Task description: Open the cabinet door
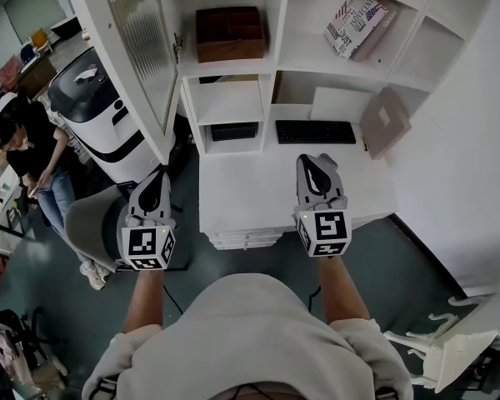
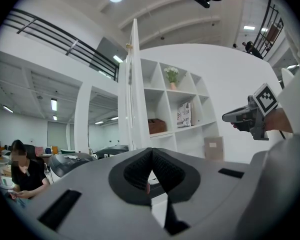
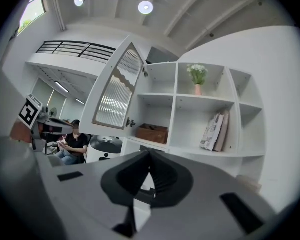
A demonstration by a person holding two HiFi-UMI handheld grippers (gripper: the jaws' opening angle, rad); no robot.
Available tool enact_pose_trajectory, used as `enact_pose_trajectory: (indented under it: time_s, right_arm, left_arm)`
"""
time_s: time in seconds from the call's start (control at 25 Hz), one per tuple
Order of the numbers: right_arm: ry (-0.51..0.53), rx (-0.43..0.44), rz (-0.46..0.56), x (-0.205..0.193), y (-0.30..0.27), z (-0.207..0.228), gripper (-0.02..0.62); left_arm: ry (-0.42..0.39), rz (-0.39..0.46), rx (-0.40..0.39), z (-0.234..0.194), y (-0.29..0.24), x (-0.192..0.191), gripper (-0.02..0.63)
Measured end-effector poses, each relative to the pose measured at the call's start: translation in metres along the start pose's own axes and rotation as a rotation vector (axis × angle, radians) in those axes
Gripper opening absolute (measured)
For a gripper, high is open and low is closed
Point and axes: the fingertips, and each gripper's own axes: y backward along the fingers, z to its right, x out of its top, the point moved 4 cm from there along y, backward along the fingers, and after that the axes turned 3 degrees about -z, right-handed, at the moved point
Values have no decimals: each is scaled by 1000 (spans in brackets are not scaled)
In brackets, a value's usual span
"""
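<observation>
The white-framed cabinet door with a ribbed glass panel [image 1: 137, 48] stands swung wide open at the left of the white open-shelved cabinet [image 1: 277, 23]. Its lower corner is near the left hand-held gripper [image 1: 154, 177]. The right hand-held gripper [image 1: 311, 163] hovers over the smooth white bench [image 1: 250, 198]. Both point level, jaws together, gripping nothing.

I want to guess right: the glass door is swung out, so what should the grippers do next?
Probably just rest: the cabinet door stands swung wide open, and the left gripper and right gripper both have jaws together, empty, clear of it.
</observation>
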Motion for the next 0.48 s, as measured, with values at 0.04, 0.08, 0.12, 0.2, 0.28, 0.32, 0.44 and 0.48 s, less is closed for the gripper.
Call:
enact_pose_trajectory:
  time_s: [0.04,0.08,0.12,0.2,0.28,0.32,0.44,0.48]
  right_arm:
    - [-9,2,-2,-3,0,-1,5]
    - [-17,4,-3,-6,0,-2,5]
    - [-24,5,-5,-8,1,-3,3]
    - [-34,7,-5,-11,2,-5,3]
    - [-40,7,-1,-12,3,-6,3]
    - [-42,6,1,-11,3,-7,3]
    - [-45,5,6,-10,3,-7,3]
    - [-45,7,7,-10,3,-8,3]
  left_arm:
    - [-1,1,-2,1,0,0,-2]
    - [-2,2,-4,2,0,0,-2]
    - [-3,2,-6,3,0,-1,-2]
    - [-4,3,-9,5,0,-1,-2]
    - [-4,3,-10,5,1,-1,-2]
    - [-3,3,-9,5,1,0,-2]
    - [-2,4,-9,6,1,0,-2]
    - [-2,4,-9,6,1,0,-2]
